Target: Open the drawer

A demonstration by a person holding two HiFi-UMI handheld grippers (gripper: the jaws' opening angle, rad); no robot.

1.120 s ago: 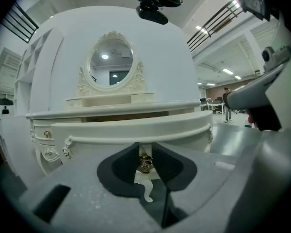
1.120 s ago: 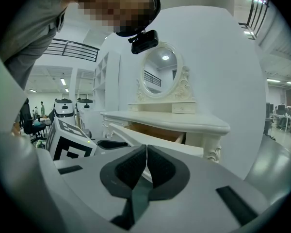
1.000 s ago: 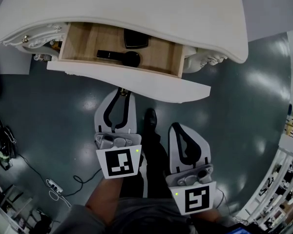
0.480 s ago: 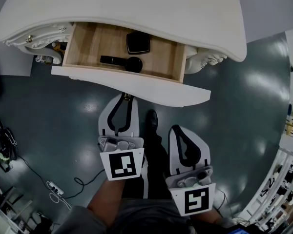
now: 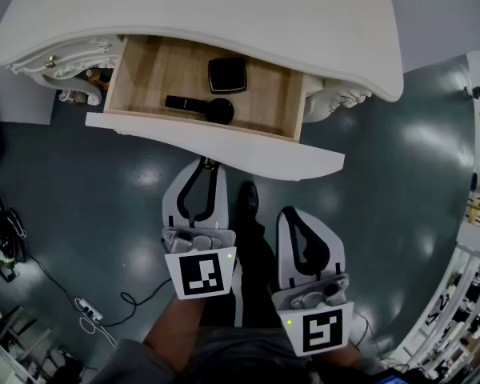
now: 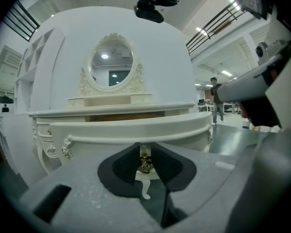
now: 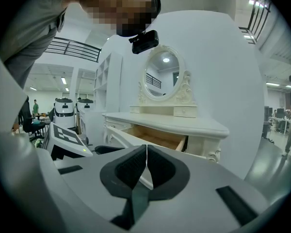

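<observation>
The white dressing table (image 5: 224,14) has its wooden drawer (image 5: 164,74) pulled out toward me, the curved white front (image 5: 248,150) nearest. My left gripper (image 5: 206,165) is shut on the small brass knob (image 6: 145,166) at the middle of that front, and its pads (image 6: 161,165) flank the knob closely. Lower and to the right, my right gripper (image 5: 293,213) hangs over the floor with its jaws together and nothing between them; in the right gripper view (image 7: 146,155) the open drawer (image 7: 155,139) lies ahead of it.
Inside the drawer lie a black square compact (image 5: 226,75) and a black brush (image 5: 202,106). An oval mirror (image 6: 112,68) stands on the table top. Carved table legs (image 5: 340,98) flank the drawer. Cables and a power strip (image 5: 88,306) lie on the grey floor at left.
The drawer has slid a little further out toward me, so the compact now shows fully. My left gripper came back with the knob. The right gripper has stayed put.
</observation>
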